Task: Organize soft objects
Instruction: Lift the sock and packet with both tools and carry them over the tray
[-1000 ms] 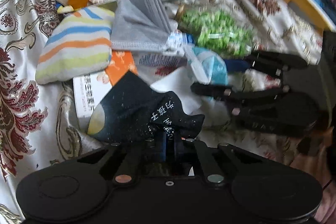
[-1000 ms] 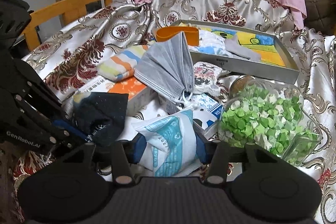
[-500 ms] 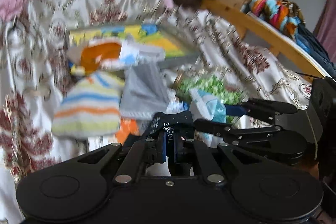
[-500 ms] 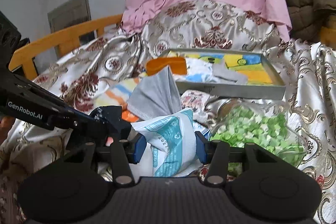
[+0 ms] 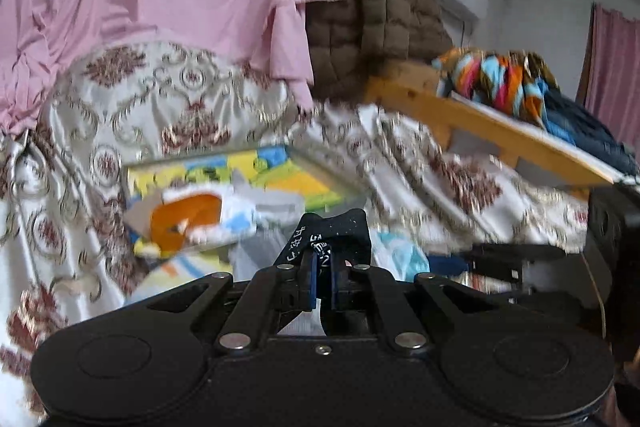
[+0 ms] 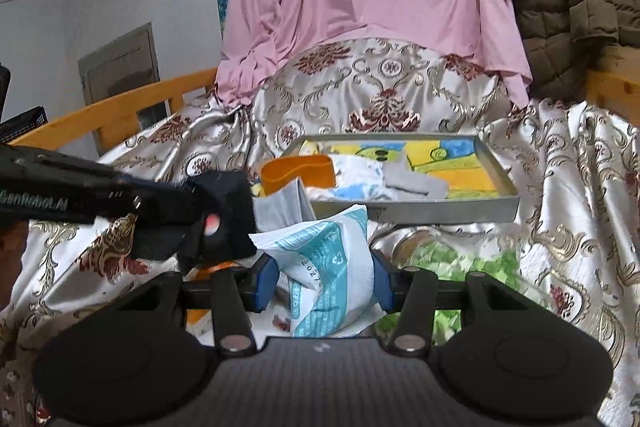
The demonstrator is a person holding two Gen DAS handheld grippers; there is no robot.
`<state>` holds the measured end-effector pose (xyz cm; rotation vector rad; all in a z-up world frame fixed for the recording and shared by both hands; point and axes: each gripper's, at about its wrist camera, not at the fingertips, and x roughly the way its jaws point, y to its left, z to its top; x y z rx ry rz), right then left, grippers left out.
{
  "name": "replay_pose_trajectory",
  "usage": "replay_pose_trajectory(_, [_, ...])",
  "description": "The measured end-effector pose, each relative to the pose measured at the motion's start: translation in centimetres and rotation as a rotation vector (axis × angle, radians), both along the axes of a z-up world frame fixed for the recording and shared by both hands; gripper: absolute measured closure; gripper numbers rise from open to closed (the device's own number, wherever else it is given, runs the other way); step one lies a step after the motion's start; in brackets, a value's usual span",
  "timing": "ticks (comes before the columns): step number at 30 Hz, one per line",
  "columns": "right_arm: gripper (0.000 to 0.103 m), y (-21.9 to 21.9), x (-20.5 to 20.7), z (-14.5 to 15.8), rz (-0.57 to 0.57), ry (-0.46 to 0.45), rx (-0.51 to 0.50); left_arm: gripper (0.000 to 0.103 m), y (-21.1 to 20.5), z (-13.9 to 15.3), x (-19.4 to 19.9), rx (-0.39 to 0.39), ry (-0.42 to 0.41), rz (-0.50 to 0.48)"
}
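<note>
Low at the centre of the left wrist view, the left tool (image 5: 322, 281) has its two blue-padded fingers pinched almost together on a fold of a black fabric piece with white printed characters (image 5: 328, 233), which stands up above the fingertips, seemingly lifted clear of the pile. Low at the centre of the right wrist view, the right tool (image 6: 325, 285) is about half open, its blue pads pressing either side of a crumpled white-and-teal plastic packet (image 6: 332, 267); the packet bulges upward between them and appears held, not just resting.

Both loads sit in front of and below the shallow grey tray with a yellow-and-blue patterned floor (image 6: 440, 213), which lies in the middle of the right wrist frame on the cream-and-maroon brocade cloth (image 6: 560, 187). Its long axis runs left to right across that frame, with the near wall facing the tools. An orange band (image 6: 298, 173), a grey cloth strip and pale fabric already lie in its left half; the right half shows bare floor.

From the right tool the tray is straight ahead and slightly right, so I judge that arm nearer to the free part. The left tool, entering from the left edge, points toward the crowded end. A jar of green paper bits (image 6: 452, 263) lies just right of the packet, under the likely path.
</note>
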<state>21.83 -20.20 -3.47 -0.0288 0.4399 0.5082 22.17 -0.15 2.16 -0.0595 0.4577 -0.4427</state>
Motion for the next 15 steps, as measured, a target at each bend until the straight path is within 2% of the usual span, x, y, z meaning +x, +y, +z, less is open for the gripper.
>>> replay_pose_trajectory(8, [0.05, -0.2, 2.1, 1.7, -0.021, -0.066, 0.02, 0.098, 0.4, 1.2, 4.7, -0.089, -0.051, 0.055])
replay_pose_trajectory(15, [0.05, -0.5, 7.1, 3.1, -0.078, -0.11, 0.049, 0.097, 1.3, 0.7, 11.3, -0.165, -0.037, 0.119])
